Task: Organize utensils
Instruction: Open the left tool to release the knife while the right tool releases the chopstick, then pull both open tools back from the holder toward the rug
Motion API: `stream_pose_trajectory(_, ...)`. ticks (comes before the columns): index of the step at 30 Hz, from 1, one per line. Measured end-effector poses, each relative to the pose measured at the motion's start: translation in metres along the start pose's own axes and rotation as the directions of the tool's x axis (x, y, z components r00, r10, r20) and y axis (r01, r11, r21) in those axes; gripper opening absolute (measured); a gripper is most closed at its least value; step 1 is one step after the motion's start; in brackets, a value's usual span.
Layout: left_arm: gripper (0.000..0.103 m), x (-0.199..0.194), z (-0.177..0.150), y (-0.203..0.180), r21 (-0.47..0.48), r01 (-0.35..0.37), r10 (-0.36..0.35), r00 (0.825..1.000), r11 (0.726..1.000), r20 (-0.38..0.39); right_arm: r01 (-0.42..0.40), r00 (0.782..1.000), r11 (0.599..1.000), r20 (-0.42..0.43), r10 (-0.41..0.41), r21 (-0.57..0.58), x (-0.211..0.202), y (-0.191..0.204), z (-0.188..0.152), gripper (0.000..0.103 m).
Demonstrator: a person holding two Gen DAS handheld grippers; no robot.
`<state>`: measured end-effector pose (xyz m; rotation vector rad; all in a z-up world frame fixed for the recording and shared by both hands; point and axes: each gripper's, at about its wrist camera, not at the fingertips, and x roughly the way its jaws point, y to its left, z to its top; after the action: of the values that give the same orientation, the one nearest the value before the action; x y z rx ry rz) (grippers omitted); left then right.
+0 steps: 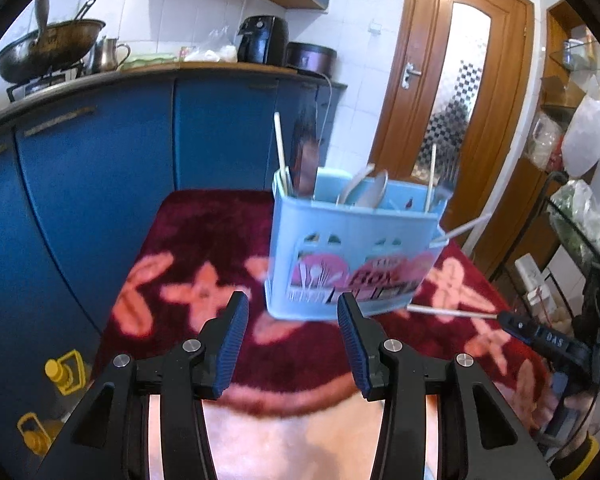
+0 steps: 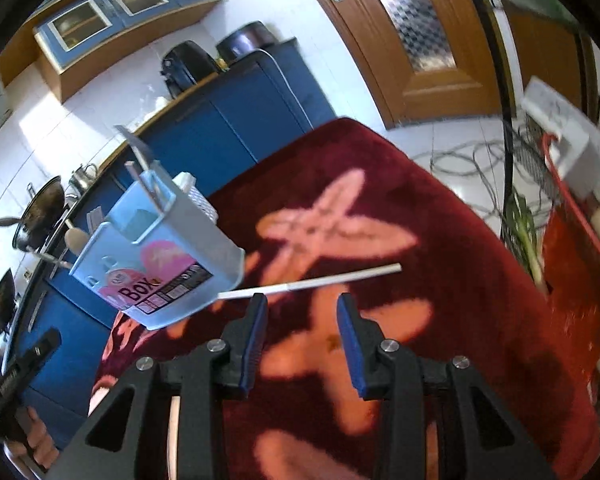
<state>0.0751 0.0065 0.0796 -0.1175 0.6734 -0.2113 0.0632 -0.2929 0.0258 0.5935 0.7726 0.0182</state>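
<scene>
A kitchen with blue cabinets (image 1: pixel 100 168) and a wooden door (image 1: pixel 460 80) surrounds a bench (image 1: pixel 204 232) draped in a dark red plush cloth with pink flower shapes. The light blue utensil box (image 1: pixel 352 248) stands on the cloth and serves as the landmark — its printed label is smeared by blur in the left wrist view, though "BOX" reads clearly in the right wrist view. Handles, a spoon bowl and a fork poke out of its top; which compartment each sits in cannot be told. Just beside the box's base on the right, a white chopstick (image 2: pixel 308 283) lies flat on the cloth, one end close to the box. Another white stick (image 1: pixel 462 229) juts out at the box's right side, its inner end hidden. The left tongs (image 1: pixel 292 340) hover in front of the box, spread and holding nothing. The right tongs (image 2: pixel 302 334) hang over the lying chopstick — also spread, empty, not touching it. The right tool's black body is cut off at the edge of the left view.
</scene>
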Motion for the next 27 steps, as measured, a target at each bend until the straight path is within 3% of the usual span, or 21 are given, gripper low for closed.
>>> stream_pose_trajectory(8, 0.048, 0.012, -0.012, -0.003, -0.003, -0.015, 0.015, 0.999, 1.0, -0.041, -0.015, 0.999, 0.975, -0.043, 0.025, 0.222, 0.023, -0.03, 0.015, 0.039)
stream_pose_trajectory(22, 0.048, 0.025, -0.016, 0.004, -0.032, -0.011, 0.009, 0.998, 0.999, -0.063, 0.124, 0.992, 0.944, -0.032, -0.12, 0.307, 0.058, -0.023, 0.043, 0.039)
stream_pose_trajectory(24, 0.048, 0.026, -0.017, 0.005, -0.037, -0.011, 0.008, 0.998, 0.999, -0.065, 0.154, 0.988, 0.938, -0.028, -0.153, 0.311, 0.063, -0.023, 0.046, 0.025)
stream_pose_trajectory(27, 0.048, 0.028, -0.017, 0.006, -0.042, -0.009, 0.006, 0.997, 0.999, -0.072, 0.159, 0.987, 0.938, -0.016, -0.162, 0.31, 0.066, -0.026, 0.049, 0.018)
